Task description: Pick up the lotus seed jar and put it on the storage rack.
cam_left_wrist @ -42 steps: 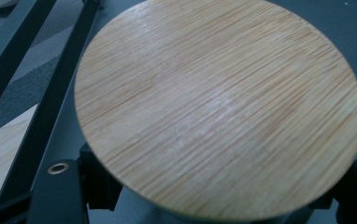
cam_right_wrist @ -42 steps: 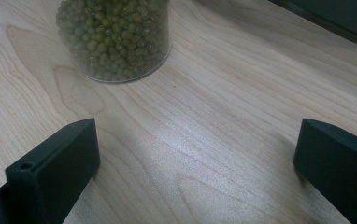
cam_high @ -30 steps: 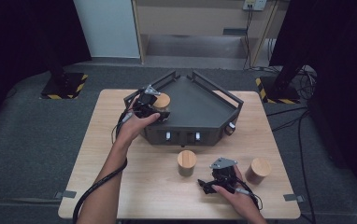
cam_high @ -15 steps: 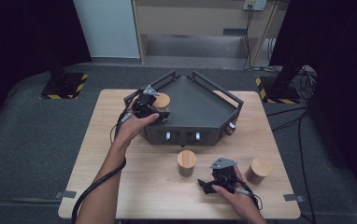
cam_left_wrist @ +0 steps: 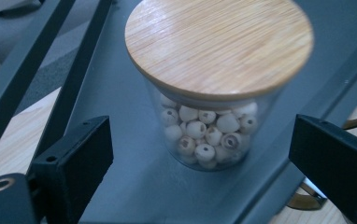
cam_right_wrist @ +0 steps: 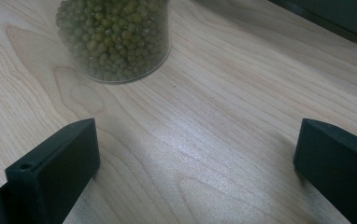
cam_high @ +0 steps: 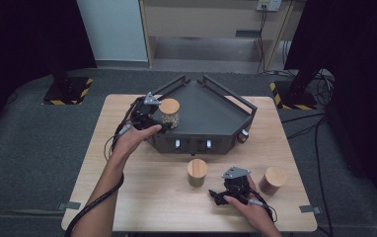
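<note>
The dark tray (cam_high: 211, 116) stands at the far middle of the wooden bench (cam_high: 127, 197), and everything else is placed from it. On the tray's left corner stands a glass jar of pale seeds (cam_high: 169, 113) with a round wooden lid, upright on the tray's dark floor just inside the rail. The left gripper (cam_high: 149, 121) sits at that same left corner, held by the left hand (cam_high: 134, 140), and its jaws stand spread wide; in the left gripper view the jar of pale seeds (cam_left_wrist: 214, 88) sits between and a little beyond the two black jaws, with a clear gap on each side, so neither jaw touches the glass. In front of the tray, on the bare bench, a jar of green beans (cam_high: 197, 172) with a wooden lid stands upright, and another lidded jar (cam_high: 272, 180) stands to the right of it, well apart. The right gripper (cam_high: 228, 192) rests low over the bench between those two jars, on the near side of the tray, held by the right hand (cam_high: 248, 210). Its jaws are also spread apart with only wood grain between them; in the right gripper view the jar of green beans (cam_right_wrist: 116, 39) stands ahead of the left jaw, clear of it.
</note>
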Demonstrator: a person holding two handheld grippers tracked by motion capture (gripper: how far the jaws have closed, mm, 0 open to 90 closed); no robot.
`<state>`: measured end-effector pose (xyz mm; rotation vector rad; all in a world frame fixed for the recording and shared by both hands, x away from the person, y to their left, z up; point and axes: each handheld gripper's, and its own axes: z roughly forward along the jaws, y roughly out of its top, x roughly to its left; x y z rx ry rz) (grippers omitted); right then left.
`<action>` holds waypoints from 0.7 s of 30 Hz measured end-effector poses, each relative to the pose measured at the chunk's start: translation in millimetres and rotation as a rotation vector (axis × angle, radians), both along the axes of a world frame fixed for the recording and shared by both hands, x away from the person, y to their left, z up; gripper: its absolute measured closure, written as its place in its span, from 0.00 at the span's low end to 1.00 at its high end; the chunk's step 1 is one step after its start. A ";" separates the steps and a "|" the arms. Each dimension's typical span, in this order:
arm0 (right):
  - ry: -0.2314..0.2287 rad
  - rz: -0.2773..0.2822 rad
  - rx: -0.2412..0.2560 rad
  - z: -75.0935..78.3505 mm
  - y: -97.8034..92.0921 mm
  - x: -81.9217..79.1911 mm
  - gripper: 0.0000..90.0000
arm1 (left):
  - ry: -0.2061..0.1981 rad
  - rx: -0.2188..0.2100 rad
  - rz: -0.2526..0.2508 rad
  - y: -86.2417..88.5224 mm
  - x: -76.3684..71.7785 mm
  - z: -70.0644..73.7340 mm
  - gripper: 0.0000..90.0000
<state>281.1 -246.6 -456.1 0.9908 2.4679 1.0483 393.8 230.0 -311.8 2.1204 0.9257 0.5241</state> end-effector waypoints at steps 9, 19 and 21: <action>0.000 -0.001 0.001 -0.1 0.0 -0.1 0.01 | -0.018 -0.003 0.006 10.7 -19.7 0.2 0.06; 0.000 -0.001 0.000 0.0 0.1 -0.1 0.01 | -0.023 -0.009 0.007 26.3 -41.5 -3.4 0.06; 0.000 -0.001 0.000 0.0 0.1 -0.1 0.01 | -0.024 -0.009 0.009 28.7 -44.6 -3.9 0.05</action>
